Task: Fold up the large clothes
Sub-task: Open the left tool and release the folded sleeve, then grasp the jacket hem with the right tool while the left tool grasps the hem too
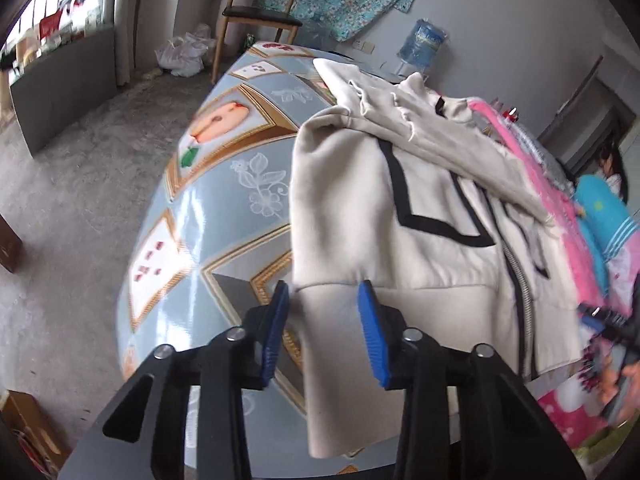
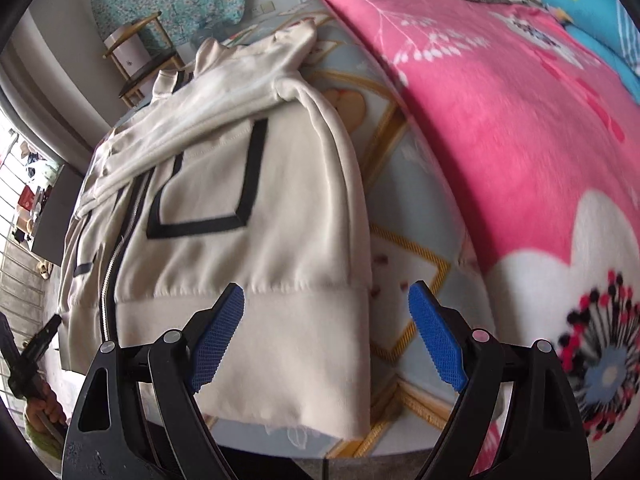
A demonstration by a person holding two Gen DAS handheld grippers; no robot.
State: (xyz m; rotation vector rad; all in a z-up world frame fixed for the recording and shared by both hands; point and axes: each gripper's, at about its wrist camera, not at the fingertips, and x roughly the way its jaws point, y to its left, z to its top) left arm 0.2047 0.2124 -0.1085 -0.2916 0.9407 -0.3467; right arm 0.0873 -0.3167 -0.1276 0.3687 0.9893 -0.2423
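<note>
A cream zip-up jacket (image 1: 360,220) with black trim lies flat on the table, sleeves folded across its chest; the right wrist view shows the jacket (image 2: 280,208) from the other side. My left gripper (image 1: 323,300) hovers at the left end of the hem. Its blue pads stand a little apart, the hem's edge lies between them, and a gap shows beside the left pad. My right gripper (image 2: 326,304) is wide open over the hem's right corner, left pad above the band and right pad above bare table.
The table (image 1: 224,200) wears a glossy blue patterned cover. A pink floral blanket (image 2: 500,120) and a blue plush (image 2: 580,8) lie to the jacket's right. A wooden chair (image 1: 260,12), a water bottle (image 1: 422,44) and a person (image 1: 612,164) are beyond.
</note>
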